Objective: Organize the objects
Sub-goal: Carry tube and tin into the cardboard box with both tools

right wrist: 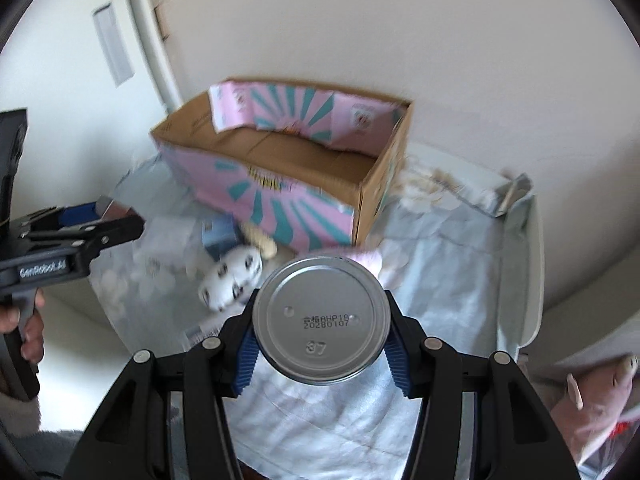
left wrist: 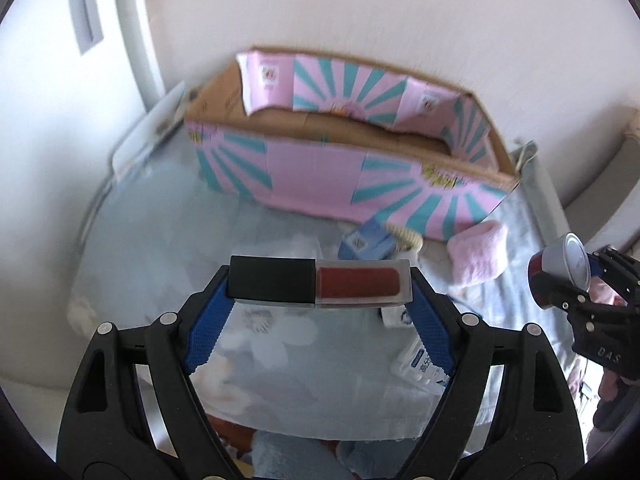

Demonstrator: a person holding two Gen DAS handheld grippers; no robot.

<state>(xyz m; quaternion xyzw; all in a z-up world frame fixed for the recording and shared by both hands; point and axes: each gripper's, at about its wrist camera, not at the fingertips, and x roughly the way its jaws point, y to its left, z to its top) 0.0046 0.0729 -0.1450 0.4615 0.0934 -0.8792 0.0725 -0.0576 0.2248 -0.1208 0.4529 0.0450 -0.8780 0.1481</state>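
While your left claw [left wrist: 320, 286] clamped a lipstick tube [left wrist: 320, 285] crosswise by its ends, black cap to the left, your right claw [right wrist: 321, 334] gripped a metal can [right wrist: 321, 318] by its sides, its stamped end facing the camera. Both hung above a pale floral cloth [right wrist: 432, 248]. Beyond them stood an open pink-and-teal cardboard box [left wrist: 340, 184], with small items scattered near its front.
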